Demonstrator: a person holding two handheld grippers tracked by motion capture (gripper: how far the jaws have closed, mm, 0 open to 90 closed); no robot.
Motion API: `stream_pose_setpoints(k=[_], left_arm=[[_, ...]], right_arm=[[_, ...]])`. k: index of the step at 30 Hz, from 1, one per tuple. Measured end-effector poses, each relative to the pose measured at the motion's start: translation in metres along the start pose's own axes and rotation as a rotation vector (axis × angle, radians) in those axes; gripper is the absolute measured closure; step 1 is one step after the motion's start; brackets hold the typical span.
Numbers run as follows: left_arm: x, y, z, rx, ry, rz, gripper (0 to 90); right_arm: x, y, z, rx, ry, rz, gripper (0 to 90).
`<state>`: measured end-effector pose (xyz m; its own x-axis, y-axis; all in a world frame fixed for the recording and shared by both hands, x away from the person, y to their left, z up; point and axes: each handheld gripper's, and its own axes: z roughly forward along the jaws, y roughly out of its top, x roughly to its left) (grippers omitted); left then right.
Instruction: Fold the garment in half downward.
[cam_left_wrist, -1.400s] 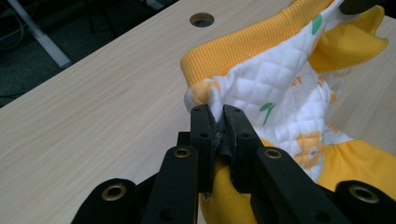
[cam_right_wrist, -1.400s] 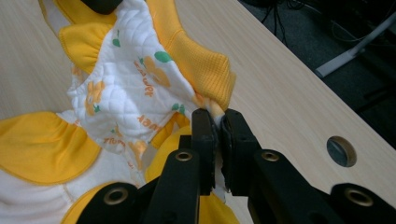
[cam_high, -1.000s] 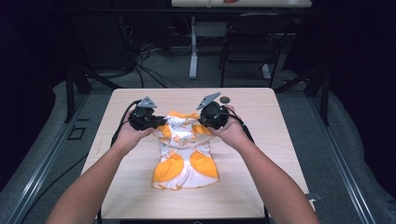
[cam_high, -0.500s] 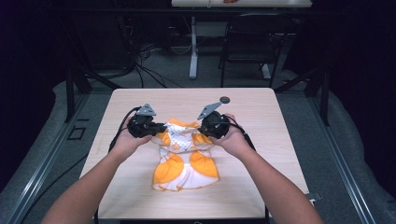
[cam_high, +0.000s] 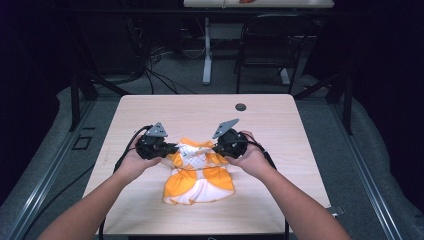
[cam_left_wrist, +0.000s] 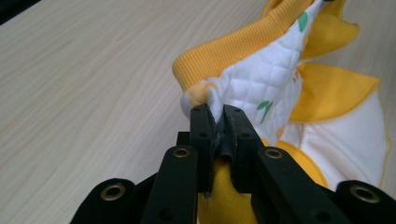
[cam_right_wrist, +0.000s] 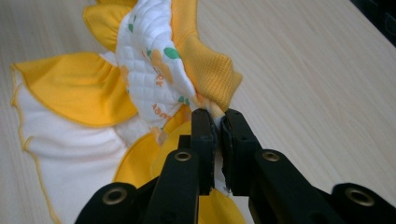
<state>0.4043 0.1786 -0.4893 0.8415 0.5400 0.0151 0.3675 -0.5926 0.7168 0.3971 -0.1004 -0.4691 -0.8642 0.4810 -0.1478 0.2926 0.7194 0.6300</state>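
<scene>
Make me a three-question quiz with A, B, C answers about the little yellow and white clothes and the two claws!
1. Where does the garment lie?
A. on the floor
B. on the wooden table
C. on a chair

2. Which colours is it mostly?
A. orange-yellow and white
B. blue and grey
C. red and black

3. What is the left claw doing?
A. hanging open above the table
C. lying flat on the table
B. pinching the cloth shut

Answers: 1 B, the high view shows it spread on the tabletop. 2 A, yellow ruffles and white quilted fabric show in both gripper views. 3 B, its jaws are closed on a fold, as the right claw also is.
</scene>
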Motion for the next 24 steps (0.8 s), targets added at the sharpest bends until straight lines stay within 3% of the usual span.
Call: stream_pose_setpoints(k=[9, 12, 16, 23, 24], left_arm=[[-0.006, -0.014, -0.001, 0.005, -0.014, 0.019, 82.5], [-0.008, -0.017, -0.002, 0.004, -0.023, 0.019, 82.5], [-0.014, -0.021, 0.001, 0.022, -0.027, 0.051, 82.3], [-0.019, -0.031, 0.003, 0.013, -0.039, 0.025, 82.1], [-0.019, -0.033, 0.003, 0.009, -0.041, 0.02, 81.9]], right_arm=[[0.011, 0.0, 0.004, 0.03, 0.003, -0.045, 83.5], [0.012, -0.005, 0.007, 0.023, 0.014, -0.023, 83.6], [0.012, -0.011, 0.011, 0.037, 0.021, -0.019, 83.5], [0.018, -0.014, 0.012, 0.034, 0.028, -0.028, 83.5], [0.018, -0.018, 0.013, 0.024, 0.038, -0.01, 83.4]])
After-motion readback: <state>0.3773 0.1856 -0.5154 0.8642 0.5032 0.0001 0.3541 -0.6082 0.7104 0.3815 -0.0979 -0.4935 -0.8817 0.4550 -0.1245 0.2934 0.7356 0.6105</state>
